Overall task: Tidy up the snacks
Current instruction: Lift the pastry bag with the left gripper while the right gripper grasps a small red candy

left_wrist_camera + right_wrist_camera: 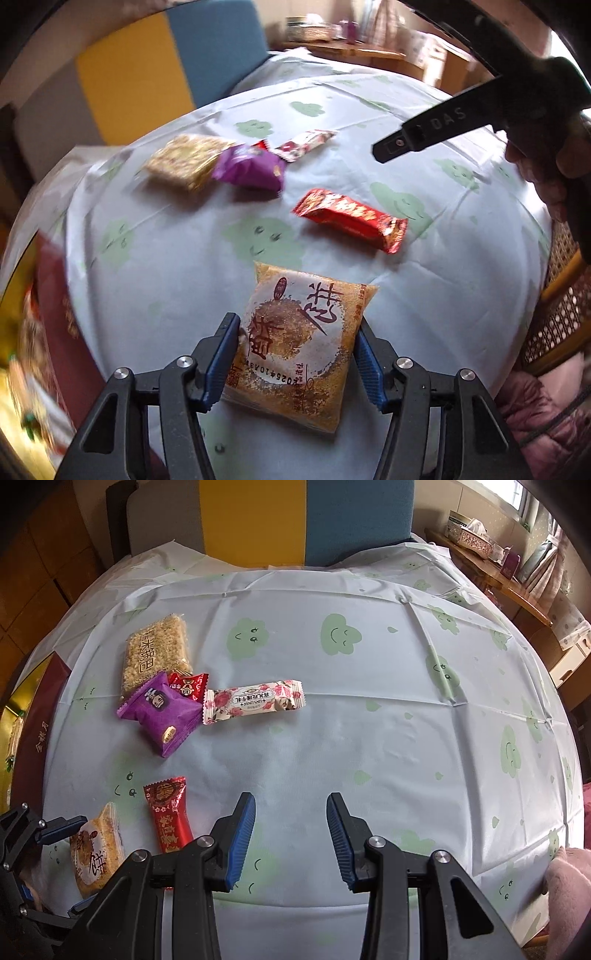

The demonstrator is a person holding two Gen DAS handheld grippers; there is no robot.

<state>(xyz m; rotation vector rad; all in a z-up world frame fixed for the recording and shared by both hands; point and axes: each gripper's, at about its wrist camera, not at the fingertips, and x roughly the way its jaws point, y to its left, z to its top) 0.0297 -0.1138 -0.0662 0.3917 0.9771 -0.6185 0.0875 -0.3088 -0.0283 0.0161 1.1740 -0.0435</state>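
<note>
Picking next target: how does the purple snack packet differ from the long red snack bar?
The purple snack packet is squarish and puffy; the long red snack bar is slim and oblong. The purple packet touches other snacks in a cluster; the red bar lies alone on the tablecloth. Both are sealed and ungripped.

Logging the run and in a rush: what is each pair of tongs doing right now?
Left tongs: closed on the golden pastry packet, pads at both its edges.
Right tongs: open, holding nothing, over bare tablecloth.
</note>
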